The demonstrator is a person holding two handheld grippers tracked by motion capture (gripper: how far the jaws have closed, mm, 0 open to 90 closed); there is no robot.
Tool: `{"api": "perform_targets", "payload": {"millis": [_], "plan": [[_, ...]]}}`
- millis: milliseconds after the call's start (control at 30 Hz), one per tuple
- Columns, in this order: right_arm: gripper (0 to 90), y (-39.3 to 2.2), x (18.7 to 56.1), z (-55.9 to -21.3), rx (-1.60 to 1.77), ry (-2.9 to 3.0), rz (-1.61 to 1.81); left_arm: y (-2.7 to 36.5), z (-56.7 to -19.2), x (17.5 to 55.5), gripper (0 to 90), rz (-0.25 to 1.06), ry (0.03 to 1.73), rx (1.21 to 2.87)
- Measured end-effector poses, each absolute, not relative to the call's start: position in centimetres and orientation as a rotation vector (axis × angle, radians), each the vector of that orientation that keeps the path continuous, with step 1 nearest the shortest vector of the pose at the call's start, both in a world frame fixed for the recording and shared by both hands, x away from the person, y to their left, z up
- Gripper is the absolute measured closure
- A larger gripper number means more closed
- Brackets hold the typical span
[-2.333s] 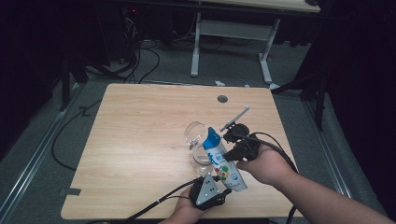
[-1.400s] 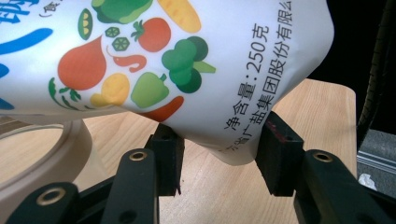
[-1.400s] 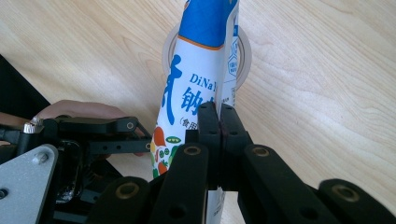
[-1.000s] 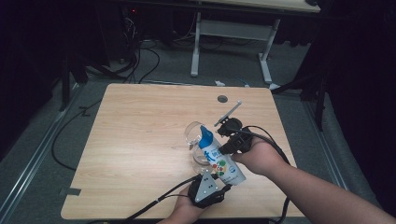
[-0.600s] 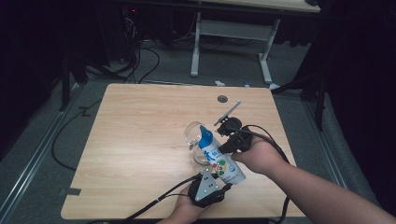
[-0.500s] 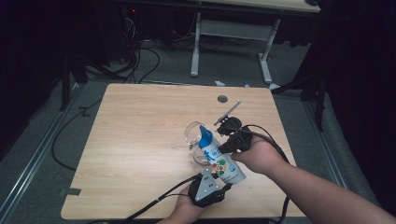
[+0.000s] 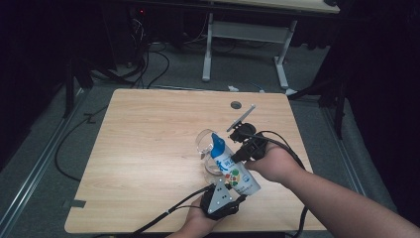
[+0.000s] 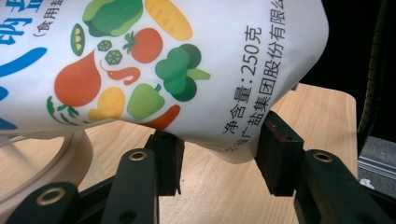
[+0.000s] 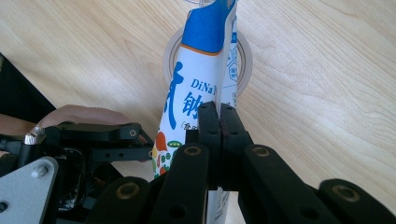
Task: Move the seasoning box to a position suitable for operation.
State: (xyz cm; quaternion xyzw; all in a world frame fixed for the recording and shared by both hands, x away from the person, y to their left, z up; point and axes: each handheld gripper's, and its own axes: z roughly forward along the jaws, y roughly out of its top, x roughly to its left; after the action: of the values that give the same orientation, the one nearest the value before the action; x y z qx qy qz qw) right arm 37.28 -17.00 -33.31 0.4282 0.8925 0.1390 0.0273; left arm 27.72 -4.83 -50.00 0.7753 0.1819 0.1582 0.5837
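Note:
A white pouch (image 7: 233, 171) with a blue top and printed vegetables hangs tilted above the wooden table (image 7: 148, 148). Its blue end leans over a clear glass (image 7: 205, 144). My left gripper (image 7: 240, 192) is shut on the pouch's lower end. In the left gripper view the pouch (image 8: 177, 60) sits between both pads of the left gripper (image 8: 222, 156), beside the glass rim (image 8: 70, 154). My right gripper (image 7: 234, 154) is shut beside the pouch's middle. In the right gripper view the right gripper (image 9: 219, 121) has its jaws together against the pouch (image 9: 205, 60), above the glass (image 9: 245, 56). Whether they pinch a fold is unclear.
A small round hole (image 7: 236, 105) sits near the table's far edge. Cables trail from both grippers over the near edge. Behind the table are desk legs (image 7: 208, 49) and floor cables. Bare wood spreads to the left of the glass.
Since the earliest frame my right gripper has moved up and left to the pouch's side, and the pouch shifted slightly toward the glass. Over the last second nothing has moved.

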Motion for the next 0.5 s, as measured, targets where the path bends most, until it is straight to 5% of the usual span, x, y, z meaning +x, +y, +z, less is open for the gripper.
{"api": "perform_targets", "payload": {"millis": [500], "plan": [[90.0,-16.72,37.17,-33.18,1.368,2.732,0.429,-4.92,-49.86,27.86,55.9,0.365,0.43,1.804]]}}
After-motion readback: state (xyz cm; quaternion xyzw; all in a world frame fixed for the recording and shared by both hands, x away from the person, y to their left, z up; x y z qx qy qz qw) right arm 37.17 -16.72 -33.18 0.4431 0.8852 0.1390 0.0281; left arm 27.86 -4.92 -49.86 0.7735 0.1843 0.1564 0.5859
